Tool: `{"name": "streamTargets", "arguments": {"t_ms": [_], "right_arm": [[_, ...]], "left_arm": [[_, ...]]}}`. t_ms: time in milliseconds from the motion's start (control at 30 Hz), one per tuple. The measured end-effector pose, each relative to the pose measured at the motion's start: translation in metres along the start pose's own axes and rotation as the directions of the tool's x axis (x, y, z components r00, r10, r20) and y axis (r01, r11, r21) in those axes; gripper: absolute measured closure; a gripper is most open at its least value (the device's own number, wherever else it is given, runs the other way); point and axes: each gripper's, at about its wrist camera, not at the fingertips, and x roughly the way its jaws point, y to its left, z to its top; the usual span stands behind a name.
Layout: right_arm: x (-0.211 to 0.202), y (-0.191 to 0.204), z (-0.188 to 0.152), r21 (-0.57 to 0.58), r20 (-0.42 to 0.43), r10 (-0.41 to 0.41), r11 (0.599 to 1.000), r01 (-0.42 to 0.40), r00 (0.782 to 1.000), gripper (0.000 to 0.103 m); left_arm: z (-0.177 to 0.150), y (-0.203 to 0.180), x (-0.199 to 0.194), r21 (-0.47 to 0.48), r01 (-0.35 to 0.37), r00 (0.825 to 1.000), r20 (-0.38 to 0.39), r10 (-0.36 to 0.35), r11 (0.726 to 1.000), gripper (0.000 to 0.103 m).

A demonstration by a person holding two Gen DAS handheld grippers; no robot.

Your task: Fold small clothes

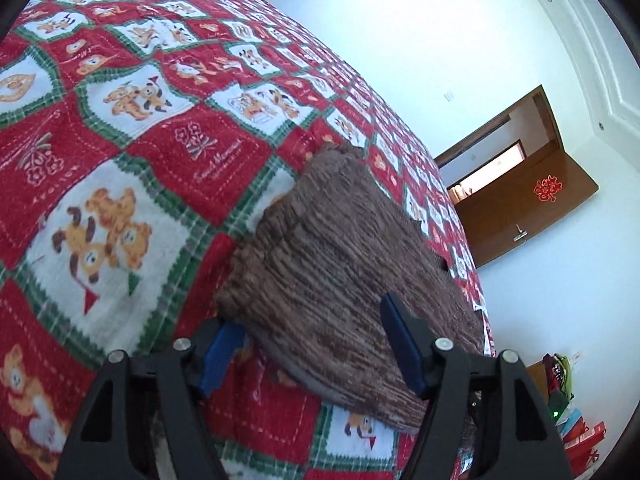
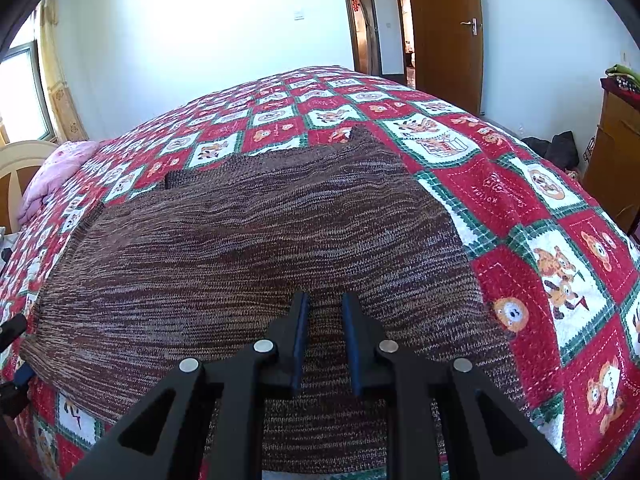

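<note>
- Bedspread (image 2: 520, 208): red, white and green patchwork with cartoon bears, covering the whole bed and filling most of both wrist views.
- Brown knit sweater (image 2: 248, 248): lies spread flat on the bedspread, near its front edge; in the left wrist view the sweater (image 1: 340, 264) has one corner lifted slightly off the cover.
- Wooden door (image 2: 444, 32): stands open past the far end of the bed, with a red paper cutting near its top.
- Pink bedding (image 2: 56, 172): bunched at the left end of the bed.
- Left gripper (image 1: 316, 344): jaws wide apart, straddling the sweater's near edge; one blue pad sits below the fabric and the other above it, neither pressing.
- Right gripper (image 2: 324, 344): jaws drawn close with a narrow gap, over the sweater's middle; whether they pinch any knit cannot be told.
</note>
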Motion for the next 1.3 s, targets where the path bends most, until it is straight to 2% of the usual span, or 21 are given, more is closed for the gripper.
{"name": "streamTargets", "arguments": {"t_ms": [100, 133, 200, 267, 300, 400, 500, 567, 667, 733, 800, 833, 900, 1033, 1100, 1133, 1167, 1200, 1233, 1267, 1300], "right_arm": [[0.000, 0.002, 0.000, -0.007, 0.001, -0.007, 1.000, 0.007, 1.000, 0.084], [-0.001, 0.003, 0.000, -0.008, 0.003, -0.009, 1.000, 0.009, 1.000, 0.084], [-0.004, 0.004, 0.001, -0.011, 0.013, -0.017, 1.000, 0.017, 1.000, 0.084], [-0.012, 0.009, 0.002, -0.023, 0.042, -0.009, 1.000, 0.010, 0.999, 0.085], [-0.018, 0.014, 0.003, -0.037, 0.062, 0.017, 0.999, -0.015, 0.998, 0.089], [-0.030, 0.043, 0.009, -0.117, 0.077, 0.074, 0.991, -0.064, 0.994, 0.091], [-0.025, 0.079, 0.020, -0.146, 0.025, 0.177, 0.974, -0.171, 0.984, 0.091], [-0.016, 0.100, 0.031, -0.137, -0.002, 0.224, 0.965, -0.222, 0.975, 0.091], [0.005, 0.129, 0.042, -0.147, -0.019, 0.209, 0.967, -0.209, 0.978, 0.091], [0.027, 0.139, 0.040, -0.140, -0.064, 0.186, 0.971, -0.193, 0.981, 0.091], [0.052, 0.142, 0.030, -0.123, -0.151, 0.172, 0.974, -0.191, 0.974, 0.091], [0.051, 0.142, 0.027, -0.141, -0.114, 0.172, 0.972, -0.188, 0.978, 0.091], [0.051, 0.147, 0.025, -0.191, -0.110, 0.156, 0.966, -0.175, 0.982, 0.091], [0.054, 0.154, 0.034, -0.249, -0.179, 0.128, 0.953, -0.171, 0.975, 0.091], [0.049, 0.154, 0.049, -0.203, -0.188, 0.145, 0.962, -0.182, 0.971, 0.091], [0.042, 0.154, 0.058, -0.162, -0.164, 0.191, 0.962, -0.218, 0.968, 0.090], [0.035, 0.156, 0.066, -0.136, -0.142, 0.234, 0.958, -0.253, 0.962, 0.087], [0.030, 0.162, 0.075, -0.122, -0.127, 0.279, 0.948, -0.294, 0.952, 0.075], [0.030, 0.172, 0.082, -0.114, -0.133, 0.326, 0.933, -0.341, 0.936, 0.052], [0.034, 0.187, 0.090, -0.104, -0.159, 0.377, 0.913, -0.395, 0.912, 0.041], [0.037, 0.198, 0.093, -0.102, -0.178, 0.398, 0.902, -0.419, 0.900, 0.035]], "left_arm": [[-0.001, 0.000, 0.001, 0.032, -0.009, 1.000, 0.002, 0.009, 0.999, 0.032], [-0.001, 0.000, 0.000, 0.038, -0.015, 1.000, 0.005, 0.015, 0.999, 0.038], [-0.002, 0.001, 0.001, 0.063, -0.061, 0.998, 0.015, 0.061, 0.996, 0.056], [0.000, 0.007, 0.002, 0.071, -0.082, 0.997, 0.015, 0.081, 0.994, 0.085], [0.001, 0.011, 0.003, 0.066, -0.076, 0.997, 0.009, 0.075, 0.995, 0.088], [0.006, 0.022, 0.002, 0.040, -0.025, 1.000, -0.006, 0.025, 0.999, 0.088], [0.004, 0.018, 0.002, 0.056, -0.040, 0.999, 0.005, 0.039, 0.998, 0.088], [0.005, 0.015, 0.003, 0.059, -0.038, 0.999, 0.008, 0.037, 0.998, 0.081], [0.009, 0.012, 0.006, 0.053, -0.003, 1.000, 0.004, 0.003, 0.999, 0.065], [0.010, 0.010, 0.007, 0.063, 0.009, 1.000, 0.006, -0.009, 0.998, 0.060], [0.008, 0.008, 0.008, 0.098, 0.000, 1.000, 0.017, -0.002, 0.995, 0.060], [0.008, 0.008, 0.008, 0.108, -0.001, 1.000, 0.024, -0.002, 0.994, 0.061], [0.006, 0.009, 0.009, 0.131, -0.010, 0.999, 0.045, 0.005, 0.991, 0.066], [0.005, 0.013, 0.008, 0.115, -0.005, 0.998, 0.057, -0.002, 0.993, 0.071], [0.005, 0.014, 0.009, 0.111, -0.002, 0.998, 0.060, -0.004, 0.994, 0.071], [0.005, 0.014, 0.009, 0.109, -0.001, 0.998, 0.063, -0.006, 0.994, 0.071], [0.004, 0.014, 0.009, 0.108, 0.000, 0.998, 0.065, -0.007, 0.994, 0.071], [0.004, 0.014, 0.009, 0.106, 0.003, 0.998, 0.069, -0.010, 0.994, 0.071], [0.004, 0.015, 0.009, 0.104, 0.006, 0.997, 0.072, -0.014, 0.995, 0.071], [0.004, 0.015, 0.009, 0.102, 0.009, 0.997, 0.074, -0.017, 0.995, 0.071], [0.004, 0.016, 0.009, 0.100, 0.012, 0.997, 0.075, -0.020, 0.995, 0.071]]}}
